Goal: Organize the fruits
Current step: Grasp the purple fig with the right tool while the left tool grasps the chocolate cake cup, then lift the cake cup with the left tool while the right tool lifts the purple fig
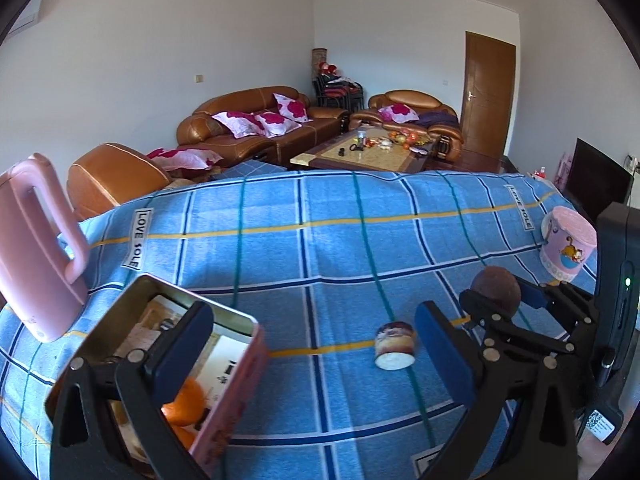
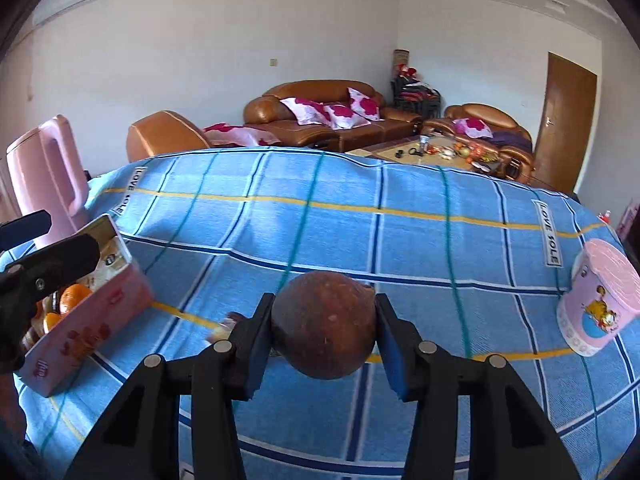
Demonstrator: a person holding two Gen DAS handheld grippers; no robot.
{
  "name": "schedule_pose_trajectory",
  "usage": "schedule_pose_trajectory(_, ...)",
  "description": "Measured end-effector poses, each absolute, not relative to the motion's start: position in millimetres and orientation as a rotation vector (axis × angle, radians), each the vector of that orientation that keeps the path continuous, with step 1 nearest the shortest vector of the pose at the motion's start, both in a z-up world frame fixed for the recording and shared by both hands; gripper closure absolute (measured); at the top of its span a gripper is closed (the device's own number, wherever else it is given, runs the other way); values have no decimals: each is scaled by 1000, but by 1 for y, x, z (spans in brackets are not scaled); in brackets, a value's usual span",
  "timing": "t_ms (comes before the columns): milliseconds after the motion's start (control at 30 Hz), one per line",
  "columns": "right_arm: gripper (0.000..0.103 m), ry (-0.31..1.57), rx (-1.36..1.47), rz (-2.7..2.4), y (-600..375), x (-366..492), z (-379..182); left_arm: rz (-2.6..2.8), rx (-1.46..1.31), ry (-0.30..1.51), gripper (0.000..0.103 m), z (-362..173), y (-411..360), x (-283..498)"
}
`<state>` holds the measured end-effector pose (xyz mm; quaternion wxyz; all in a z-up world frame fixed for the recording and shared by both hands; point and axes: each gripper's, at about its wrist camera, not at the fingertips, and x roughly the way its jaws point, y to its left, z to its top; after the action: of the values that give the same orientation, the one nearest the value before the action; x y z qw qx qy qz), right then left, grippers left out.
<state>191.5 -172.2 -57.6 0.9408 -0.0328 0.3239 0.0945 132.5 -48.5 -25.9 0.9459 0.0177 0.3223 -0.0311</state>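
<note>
My right gripper is shut on a round brown fruit and holds it above the blue checked cloth. The fruit also shows in the left wrist view. A pink tin box stands at the left with oranges inside; it also shows in the right wrist view. My left gripper is open, its left finger over the box and nothing between its fingers. A small round jar lies on the cloth between the grippers.
A pink kettle stands at the far left by the box. A pink cartoon cup stands at the right edge of the cloth. Brown sofas and a coffee table are beyond the table.
</note>
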Motion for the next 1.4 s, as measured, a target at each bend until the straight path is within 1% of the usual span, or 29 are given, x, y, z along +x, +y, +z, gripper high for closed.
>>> schedule_pose_trajectory(100,53,675,-35,142,-192,194,-62,-111,62,699,10,-41,-69,144)
schedule_pose_trajectory(167,53,678,-6,121,-202,196,-62,-142,78,729,19,-50,-80,152)
schedule_pose_trajectory(300,53,670,4,108,-208,194,-61,-206,86,793,29,-67,-93,165)
schedule_pose_trajectory(333,53,673,1,108,-207,195,-62,-222,83,812,37,-71,-94,167)
schedule_pose_trajectory(367,53,676,-2,106,-207,195,-63,-235,81,827,40,-74,-95,167)
schedule_pose_trajectory(467,53,683,-7,100,-205,196,-65,-258,94,847,42,-81,-98,169)
schedule_pose_trajectory(567,53,682,1,100,-206,196,-66,-279,88,852,53,-82,-96,170)
schedule_pose_trajectory(633,53,683,6,104,-206,196,-66,-283,87,863,57,-85,-95,172)
schedule_pose_trajectory(667,53,685,10,107,-206,196,-67,-288,85,877,62,-87,-94,173)
schedule_pose_trajectory(700,53,688,14,111,-206,196,-67,-287,78,890,64,-90,-92,175)
schedule_pose_trajectory(800,53,697,26,120,-207,197,-69,-288,53,904,65,-92,-88,177)
schedule_pose_trajectory(833,53,698,29,126,-207,197,-69,-288,50,902,67,-92,-86,177)
schedule_pose_trajectory(1233,53,685,33,182,-198,192,-67,-269,39,856,68,-88,-79,170)
schedule_pose_trajectory(1400,53,663,29,196,-195,189,-64,-260,46,792,68,-79,-78,161)
